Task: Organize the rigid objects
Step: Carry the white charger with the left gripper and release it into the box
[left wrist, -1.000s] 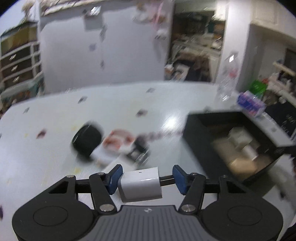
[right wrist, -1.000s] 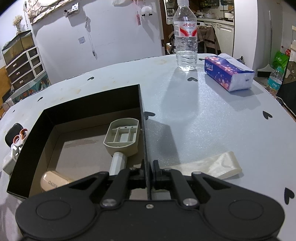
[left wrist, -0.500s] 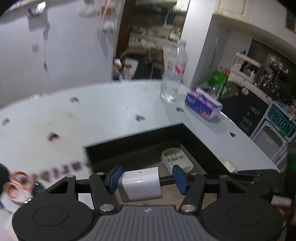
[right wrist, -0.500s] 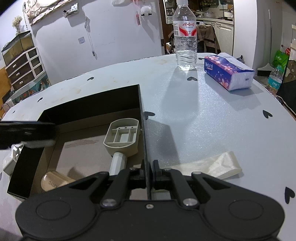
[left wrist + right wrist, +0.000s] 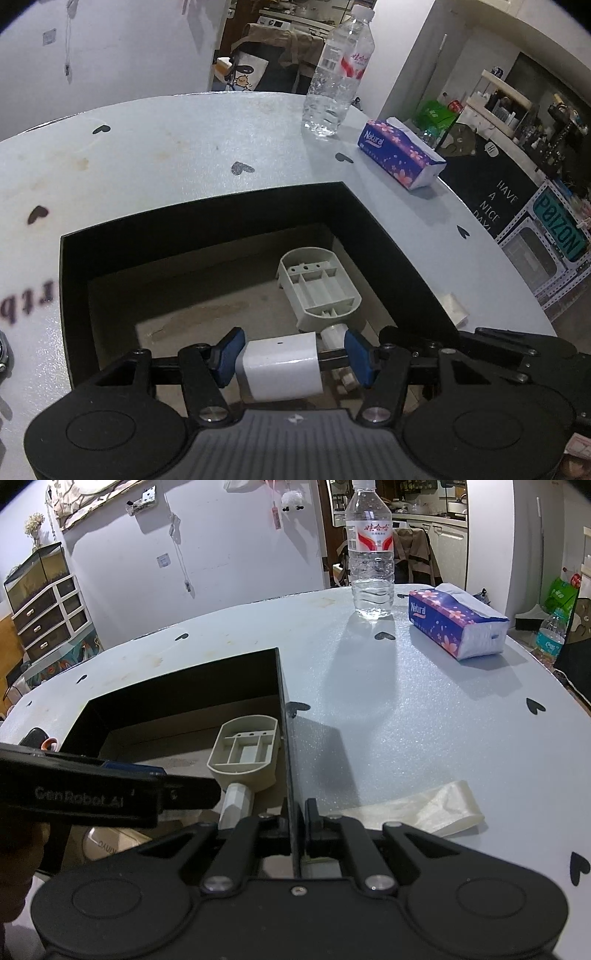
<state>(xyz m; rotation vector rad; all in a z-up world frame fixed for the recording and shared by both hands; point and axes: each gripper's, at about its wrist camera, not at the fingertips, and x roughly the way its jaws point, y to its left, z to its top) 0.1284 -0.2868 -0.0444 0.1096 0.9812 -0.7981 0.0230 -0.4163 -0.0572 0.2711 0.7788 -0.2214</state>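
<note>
My left gripper (image 5: 291, 356) is shut on a white charger block (image 5: 282, 365) and holds it over the open black box (image 5: 207, 214). Its blue pads (image 5: 229, 354) press the block's side and its prong end. A grey plastic scoop-shaped holder (image 5: 319, 291) lies on the box floor; it also shows in the right wrist view (image 5: 245, 753). My right gripper (image 5: 295, 834) is shut on the box's right wall (image 5: 286, 738). The left gripper (image 5: 92, 794) crosses the right wrist view over the box. A beige case (image 5: 110, 845) lies at the box's near left corner.
A water bottle (image 5: 371, 550) and a purple tissue pack (image 5: 456, 624) stand at the far right of the round white table (image 5: 406, 709). A folded clear plastic bag (image 5: 413, 808) lies right of the box. Scissors and a black item (image 5: 38, 738) lie left of the box.
My left gripper has swung right with the charger, from above the loose items on the table to over the box. My right gripper has stayed clamped on the box wall.
</note>
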